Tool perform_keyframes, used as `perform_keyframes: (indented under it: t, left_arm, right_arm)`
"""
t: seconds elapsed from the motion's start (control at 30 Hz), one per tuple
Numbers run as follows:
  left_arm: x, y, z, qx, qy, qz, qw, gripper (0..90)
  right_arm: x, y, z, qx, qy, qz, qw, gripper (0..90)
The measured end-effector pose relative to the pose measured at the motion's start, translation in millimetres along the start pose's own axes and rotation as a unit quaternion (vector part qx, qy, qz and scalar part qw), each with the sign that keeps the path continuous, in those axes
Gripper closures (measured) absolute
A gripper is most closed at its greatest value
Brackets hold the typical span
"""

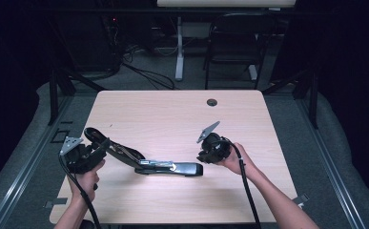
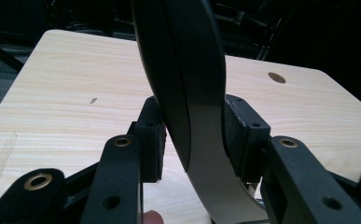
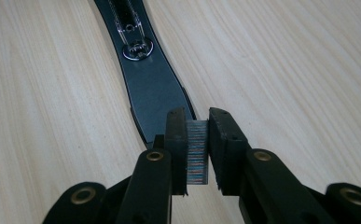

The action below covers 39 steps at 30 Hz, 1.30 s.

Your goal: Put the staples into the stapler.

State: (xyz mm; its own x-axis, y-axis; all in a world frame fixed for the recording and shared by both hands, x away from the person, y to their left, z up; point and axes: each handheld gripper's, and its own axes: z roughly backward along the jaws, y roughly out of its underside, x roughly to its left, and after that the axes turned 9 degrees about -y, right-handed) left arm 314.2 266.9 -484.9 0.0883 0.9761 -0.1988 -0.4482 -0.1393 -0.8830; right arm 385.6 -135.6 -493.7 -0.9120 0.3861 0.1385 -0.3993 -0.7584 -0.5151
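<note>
Clamped in the left claw [image 2: 192, 140], one end of the black belt [image 1: 139, 162] hangs raised; its buckle end lies flat on the tabletop [image 1: 172, 119]. Right claw [image 3: 197, 135], nearly closed and empty, hovers there: second grasp remains.

On the counter [image 1: 172, 109] a belt [image 1: 125, 153] lies across the near half, running from the left side toward the middle. Its flat end [image 1: 187, 168] rests on the counter near the centre, with a buckle [image 1: 156, 163] just left of that end. The left claw [image 1: 96, 145] sits at the belt's left part, which rises off the counter between its jaws. The right claw [image 1: 205, 156] sits just right of the flat end, near it. A small round hole [image 1: 212, 102] lies in the counter's far edge, behind the right claw. A chair [image 1: 234, 38] stands on the floor beyond the counter.
</note>
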Motion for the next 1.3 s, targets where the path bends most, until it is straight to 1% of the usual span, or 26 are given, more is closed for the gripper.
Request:
perform_keyframes:
  t: [0.07, 0.27, 0.43, 0.53, 0.57, 0.77, 1.0, 1.3]
  left_arm:
    - [0.1, 0.0, 0.0, 0.0, 0.0, 0.0, 1.0, 61.8]
    - [1.3, 0.0, 0.2, 0.002, 0.005, 0.001, 1.0, 61.9]
    - [1.5, 0.1, 0.1, 0.001, 0.006, 0.002, 1.0, 62.0]
    - [1.7, 0.1, 0.0, 0.001, 0.007, 0.002, 1.0, 62.0]
    - [1.7, 0.1, 0.0, 0.001, 0.007, 0.002, 1.0, 62.0]
    - [1.8, 0.2, -0.1, 0.001, 0.008, 0.002, 1.0, 62.0]
    - [2.3, 0.1, -0.5, 0.001, 0.01, 0.003, 0.9999, 62.0]
    - [2.7, 0.2, -0.5, 0.001, 0.011, 0.003, 0.9999, 62.0]
  right_arm:
    - [0.6, -3.3, -2.8, -0.006, -0.005, 0.005, 1.0, 78.7]
    - [1.0, -11.1, -7.1, -0.005, -0.009, 0.019, 0.9998, 78.7]
    - [-0.4, -18.0, -9.3, -0.008, -0.021, 0.026, 0.9994, 78.7]
    - [0.8, -22.5, -12.4, -0.009, -0.022, 0.035, 0.9991, 78.8]
    - [1.6, -24.2, -13.1, -0.005, -0.022, 0.036, 0.9991, 78.7]
    - [4.4, -34.0, -16.3, -0.003, -0.024, 0.047, 0.9986, 78.7]
    - [7.2, -45.8, -22.4, -0.008, -0.028, 0.058, 0.9979, 78.7]
    - [11.2, -58.5, -30.1, -0.007, -0.035, 0.075, 0.9966, 78.7]
